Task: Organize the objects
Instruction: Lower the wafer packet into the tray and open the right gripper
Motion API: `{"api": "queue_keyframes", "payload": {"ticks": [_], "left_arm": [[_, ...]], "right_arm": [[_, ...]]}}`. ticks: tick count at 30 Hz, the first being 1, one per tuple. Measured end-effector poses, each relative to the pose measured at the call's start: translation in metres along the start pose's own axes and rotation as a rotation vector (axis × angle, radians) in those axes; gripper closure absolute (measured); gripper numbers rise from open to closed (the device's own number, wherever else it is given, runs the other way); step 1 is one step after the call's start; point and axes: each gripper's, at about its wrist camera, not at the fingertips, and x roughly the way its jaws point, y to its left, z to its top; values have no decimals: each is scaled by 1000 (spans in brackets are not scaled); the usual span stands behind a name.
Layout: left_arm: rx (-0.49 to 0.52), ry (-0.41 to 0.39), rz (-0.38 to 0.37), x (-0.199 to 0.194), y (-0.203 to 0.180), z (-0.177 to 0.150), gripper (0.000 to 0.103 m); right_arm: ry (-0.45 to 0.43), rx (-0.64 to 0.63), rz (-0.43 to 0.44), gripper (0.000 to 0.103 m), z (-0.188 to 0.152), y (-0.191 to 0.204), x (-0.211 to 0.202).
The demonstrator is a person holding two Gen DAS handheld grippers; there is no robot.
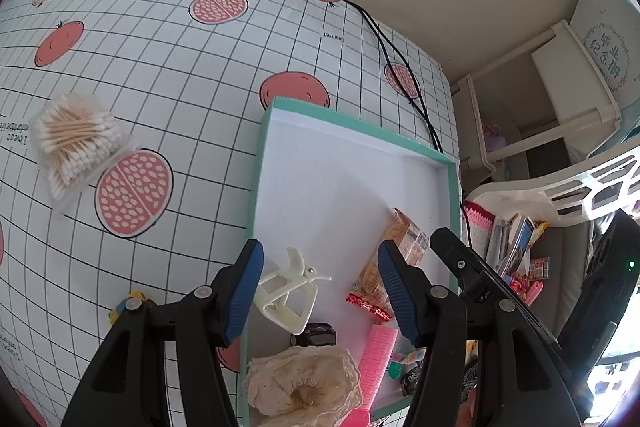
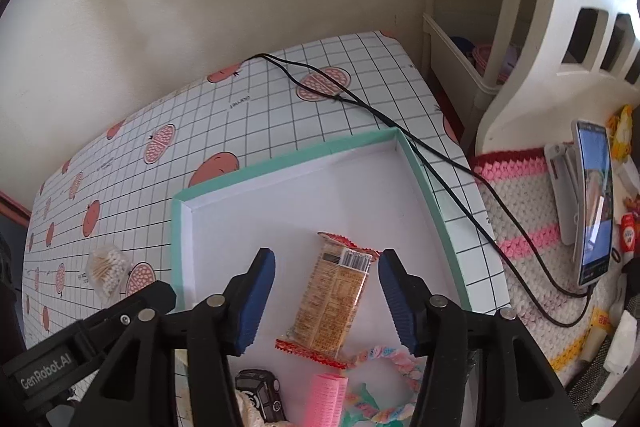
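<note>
The left gripper (image 1: 320, 291) is a black plastic frame whose 2 jaws carry dark blue ribbed pads, with round silver rivets at the linkage joints. The right gripper (image 2: 326, 301) has the same build: black arms, blue ribbed pads and silver pivot pins. Seen from the right wrist, the neighbouring black body bears white "GenRobot.AI" lettering and a small screw, and from the left wrist a green light glows on a black housing.
</note>
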Motion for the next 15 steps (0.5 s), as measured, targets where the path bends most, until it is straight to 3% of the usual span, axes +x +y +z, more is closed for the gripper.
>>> {"api": "queue_keyframes", "payload": {"ticks": [3,6,10,13,15], "left_arm": [[-10,-12,3,-7,3,2,42],[-24,-28,16,-13,8,4,39],[-30,-51,57,-21,14,9,32],[-32,-65,82,-26,19,12,29],[-44,-76,94,-29,23,14,29]], "right_arm": [[-20,-26,4,37,1,7,-9],[-34,-35,10,25,2,13,-14],[-37,-46,9,22,3,17,-17],[-40,-52,5,7,4,18,-16],[-42,-56,4,4,3,19,-16]]}}
